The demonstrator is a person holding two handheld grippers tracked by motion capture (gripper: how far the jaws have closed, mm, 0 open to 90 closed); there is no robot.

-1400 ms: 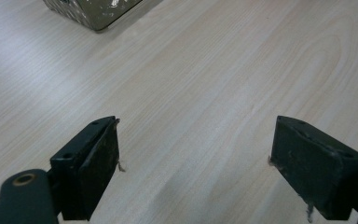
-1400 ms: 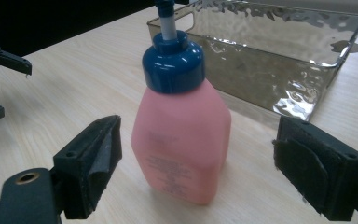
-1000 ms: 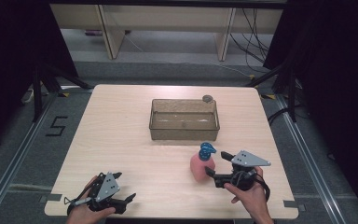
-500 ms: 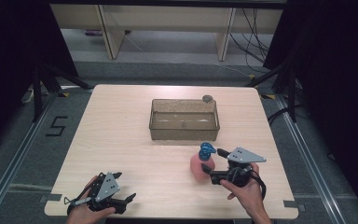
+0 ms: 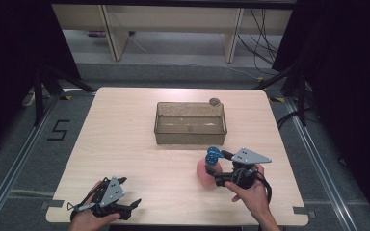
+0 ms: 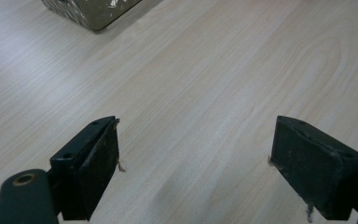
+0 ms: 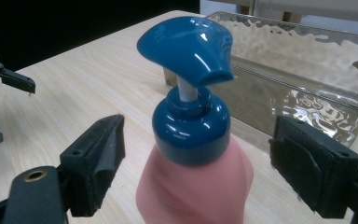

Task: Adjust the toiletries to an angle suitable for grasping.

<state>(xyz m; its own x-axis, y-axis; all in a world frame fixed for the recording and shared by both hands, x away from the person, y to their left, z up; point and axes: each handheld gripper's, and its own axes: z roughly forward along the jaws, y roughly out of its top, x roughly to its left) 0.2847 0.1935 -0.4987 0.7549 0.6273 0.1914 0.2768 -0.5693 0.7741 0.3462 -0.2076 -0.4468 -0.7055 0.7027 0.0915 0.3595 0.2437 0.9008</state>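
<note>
One pink soap bottle [image 7: 200, 186] with a glossy blue pump head [image 7: 186, 46] stands on the pale wood-grain tabletop [image 5: 125, 139], near right, between the spread jaws of the right hand-held gripper [image 7: 196, 172], untouched by either. Beyond it sits one clear, ripple-textured rectangular plastic bin [image 5: 191, 123]. The left hand-held gripper [image 6: 196, 158], near left, is held with its jaws wide apart over bare wood.
</note>
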